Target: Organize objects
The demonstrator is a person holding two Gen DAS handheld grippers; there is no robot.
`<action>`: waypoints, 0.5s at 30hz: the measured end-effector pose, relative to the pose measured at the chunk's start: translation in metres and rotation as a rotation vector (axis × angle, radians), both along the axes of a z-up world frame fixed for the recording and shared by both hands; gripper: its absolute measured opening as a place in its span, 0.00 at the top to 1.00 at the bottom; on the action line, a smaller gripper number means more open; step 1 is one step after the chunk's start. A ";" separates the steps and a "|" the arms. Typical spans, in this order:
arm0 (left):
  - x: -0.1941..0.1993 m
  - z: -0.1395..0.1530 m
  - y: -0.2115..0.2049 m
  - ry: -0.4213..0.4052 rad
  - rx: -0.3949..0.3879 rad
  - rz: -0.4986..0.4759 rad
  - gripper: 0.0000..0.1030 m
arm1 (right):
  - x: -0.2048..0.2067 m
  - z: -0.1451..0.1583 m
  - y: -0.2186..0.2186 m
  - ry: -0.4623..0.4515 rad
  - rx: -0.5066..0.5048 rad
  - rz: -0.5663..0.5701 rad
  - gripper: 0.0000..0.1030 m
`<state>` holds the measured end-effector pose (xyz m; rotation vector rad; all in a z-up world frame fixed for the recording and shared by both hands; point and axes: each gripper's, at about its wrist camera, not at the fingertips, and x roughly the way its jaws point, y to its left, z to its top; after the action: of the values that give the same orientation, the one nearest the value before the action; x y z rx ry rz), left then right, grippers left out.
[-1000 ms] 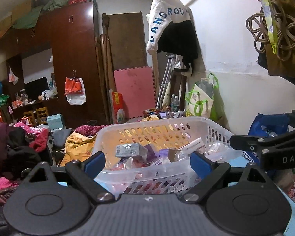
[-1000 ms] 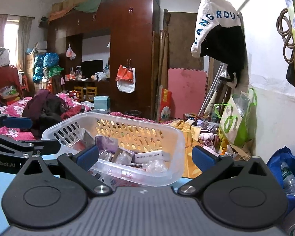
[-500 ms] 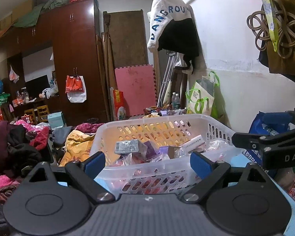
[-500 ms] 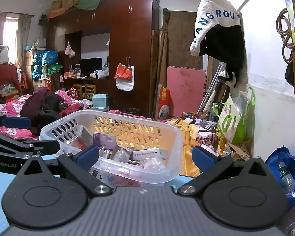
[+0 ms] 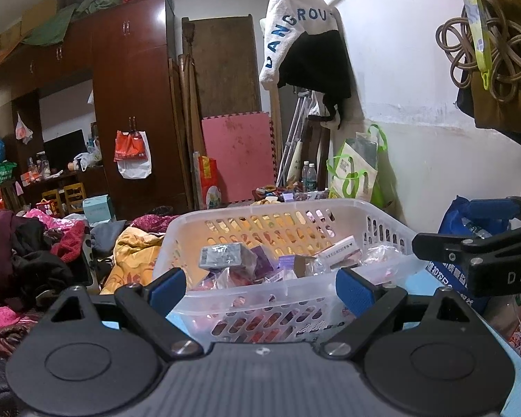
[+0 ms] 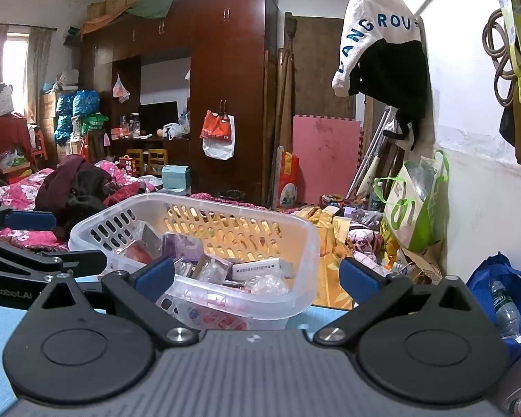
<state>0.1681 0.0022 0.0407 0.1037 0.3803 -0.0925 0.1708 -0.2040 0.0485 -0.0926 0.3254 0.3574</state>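
A white slotted plastic basket [image 5: 382, 229] stands on a light blue table [image 5: 420, 285] and holds several small boxes and packets, among them a long white box [image 5: 337, 248] and a grey packet [image 5: 222, 255]. My left gripper [image 5: 260, 286] is open and empty, its blue pads level with the basket's near wall. In the right wrist view the basket [image 6: 295, 239] sits ahead and to the left. My right gripper [image 6: 257, 276] is open and empty just short of it. Each gripper shows at the edge of the other's view.
A white wall with a hanging jacket [image 5: 302, 34] and coiled cords [image 5: 482, 55] runs along the right. A blue bag with bottles [image 6: 503, 299] and a green tote [image 6: 413, 208] stand by it. Clothes [image 5: 24, 253] and wardrobes [image 5: 132, 104] lie beyond the table.
Both views have tilted slightly downward and the basket sits a little lower and closer in frame. Both grippers stay open and empty.
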 end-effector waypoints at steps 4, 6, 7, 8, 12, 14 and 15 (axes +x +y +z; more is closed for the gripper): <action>0.000 -0.001 0.000 0.000 0.000 0.001 0.08 | 0.000 0.001 0.001 0.000 -0.004 0.004 0.00; 0.000 -0.001 0.000 -0.001 -0.003 0.002 0.08 | 0.000 0.000 0.001 -0.001 -0.004 0.004 0.00; 0.000 -0.001 0.000 0.000 -0.004 0.001 0.08 | 0.000 0.000 0.001 -0.001 -0.004 0.004 0.00; 0.000 -0.002 0.000 0.000 -0.006 -0.001 0.08 | 0.000 0.001 0.001 -0.002 -0.003 0.003 0.00; 0.001 -0.003 0.000 0.005 -0.004 -0.002 0.08 | 0.000 0.001 0.000 0.001 0.000 0.002 0.00; 0.002 -0.004 0.001 0.009 -0.005 -0.004 0.08 | 0.000 0.001 0.000 0.001 -0.002 0.002 0.00; 0.002 -0.005 0.001 0.011 -0.007 -0.002 0.08 | 0.000 0.000 0.000 0.001 -0.003 0.003 0.00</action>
<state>0.1705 0.0029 0.0361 0.0970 0.3907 -0.0964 0.1709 -0.2036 0.0489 -0.0955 0.3271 0.3597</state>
